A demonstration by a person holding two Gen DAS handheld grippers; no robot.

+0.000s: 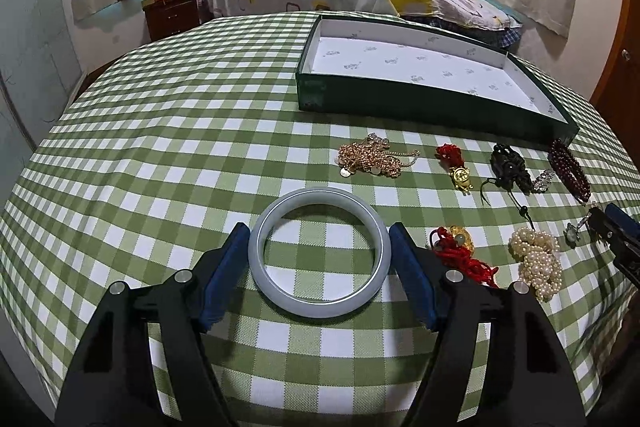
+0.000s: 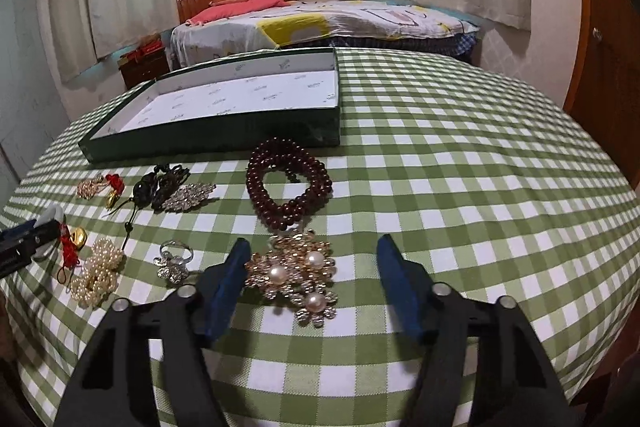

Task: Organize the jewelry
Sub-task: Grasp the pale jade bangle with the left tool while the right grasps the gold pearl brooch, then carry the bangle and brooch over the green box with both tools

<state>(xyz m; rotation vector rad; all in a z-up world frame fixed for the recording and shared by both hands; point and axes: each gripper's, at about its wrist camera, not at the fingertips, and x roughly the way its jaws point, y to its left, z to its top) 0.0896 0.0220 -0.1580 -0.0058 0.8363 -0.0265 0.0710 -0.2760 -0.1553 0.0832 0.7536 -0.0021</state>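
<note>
While the bangle (image 1: 319,251) lies flat, left tongs (image 1: 319,259) clamp it; right tongs (image 2: 312,275) gape around the brooch (image 2: 294,277).

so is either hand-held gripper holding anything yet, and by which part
The left hand-held gripper clamps the pale jade bangle across its outer rim. The right hand-held gripper straddles the pearl brooch; its right pad stands clear, so nothing is held.
</note>
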